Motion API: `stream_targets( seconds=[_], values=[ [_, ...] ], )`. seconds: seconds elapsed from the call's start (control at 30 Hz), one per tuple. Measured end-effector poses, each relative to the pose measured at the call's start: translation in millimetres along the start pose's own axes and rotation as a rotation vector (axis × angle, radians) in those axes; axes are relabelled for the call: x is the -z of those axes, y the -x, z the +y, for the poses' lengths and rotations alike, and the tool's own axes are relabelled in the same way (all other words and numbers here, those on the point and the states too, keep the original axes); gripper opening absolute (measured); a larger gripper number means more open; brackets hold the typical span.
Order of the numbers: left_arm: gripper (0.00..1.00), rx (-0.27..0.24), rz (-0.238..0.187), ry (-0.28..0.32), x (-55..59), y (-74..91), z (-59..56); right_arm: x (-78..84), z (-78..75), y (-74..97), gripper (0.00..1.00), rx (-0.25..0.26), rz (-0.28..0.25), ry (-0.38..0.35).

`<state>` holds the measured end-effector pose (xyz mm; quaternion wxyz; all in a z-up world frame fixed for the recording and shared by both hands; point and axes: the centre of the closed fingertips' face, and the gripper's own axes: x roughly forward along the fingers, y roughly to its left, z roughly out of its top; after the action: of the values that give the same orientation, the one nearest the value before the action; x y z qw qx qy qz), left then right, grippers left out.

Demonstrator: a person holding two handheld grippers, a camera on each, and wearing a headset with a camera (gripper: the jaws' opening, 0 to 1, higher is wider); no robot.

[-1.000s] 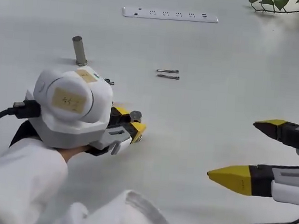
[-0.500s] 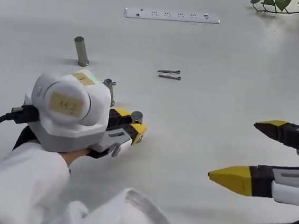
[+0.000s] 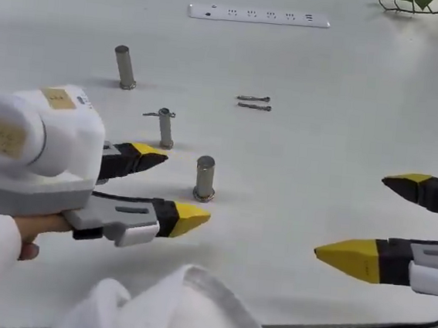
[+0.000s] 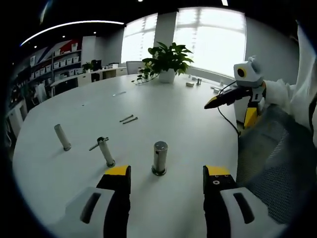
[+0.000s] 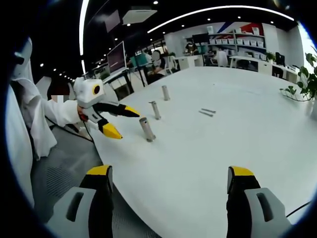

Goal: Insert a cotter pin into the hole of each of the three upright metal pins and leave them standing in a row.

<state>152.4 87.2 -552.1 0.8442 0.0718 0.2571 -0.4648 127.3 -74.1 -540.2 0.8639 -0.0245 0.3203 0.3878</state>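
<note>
Three upright metal pins stand in a slanted row on the white table. The far pin (image 3: 123,67) is bare. A cotter pin (image 3: 157,114) sits through the top of the middle pin (image 3: 165,128). The near pin (image 3: 204,178) stands free, just ahead of my open left gripper (image 3: 183,185), and rises between the jaws in the left gripper view (image 4: 159,158). Two loose cotter pins (image 3: 254,102) lie side by side farther back. My right gripper (image 3: 353,217) hangs open and empty at the right, well away from the pins (image 5: 146,129).
A white power strip (image 3: 258,15) lies at the back of the table, and plant leaves (image 3: 428,4) reach in at the back right. The table's front edge (image 3: 343,325) runs below the right gripper. A white sleeve (image 3: 173,315) shows at the bottom.
My left gripper has opened, let go of the near pin and drawn back to the left. That pin now stands upright by itself. The right gripper has barely moved.
</note>
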Motion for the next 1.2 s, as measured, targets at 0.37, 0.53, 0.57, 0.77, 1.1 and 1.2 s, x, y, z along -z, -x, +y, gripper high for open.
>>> stream_targets(
  seconds=[0.37, 0.53, 0.57, 0.77, 1.1, 1.2],
  values=[
    [0.94, 0.046, -0.002, 0.040, 4.0, 22.3, -6.6, -0.7, -2.4, 0.8, 0.94, 0.004, 0.008, 0.004],
    [0.99, 0.004, 0.011, 0.042, 8.8, 26.2, 1.2, -1.1, -3.9, 1.8, 0.94, 0.008, 0.013, 0.007],
    [0.99, 0.006, 0.014, 0.047, 11.0, 27.3, 1.8, -1.1, -4.4, 1.8, 0.94, 0.010, 0.014, 0.008],
    [0.99, -0.009, 0.008, 0.076, 13.4, 31.1, 4.2, -1.4, -10.0, 3.1, 0.93, 0.018, 0.025, 0.011],
    [0.99, 0.007, -0.002, 0.091, 11.2, 36.9, 0.2, -11.0, -25.8, 1.6, 0.93, 0.018, 0.053, 0.051],
    [0.99, 0.008, -0.006, 0.091, 10.0, 40.2, -0.3, -17.9, -35.7, 1.1, 0.93, 0.030, 0.073, 0.081]
  ],
)
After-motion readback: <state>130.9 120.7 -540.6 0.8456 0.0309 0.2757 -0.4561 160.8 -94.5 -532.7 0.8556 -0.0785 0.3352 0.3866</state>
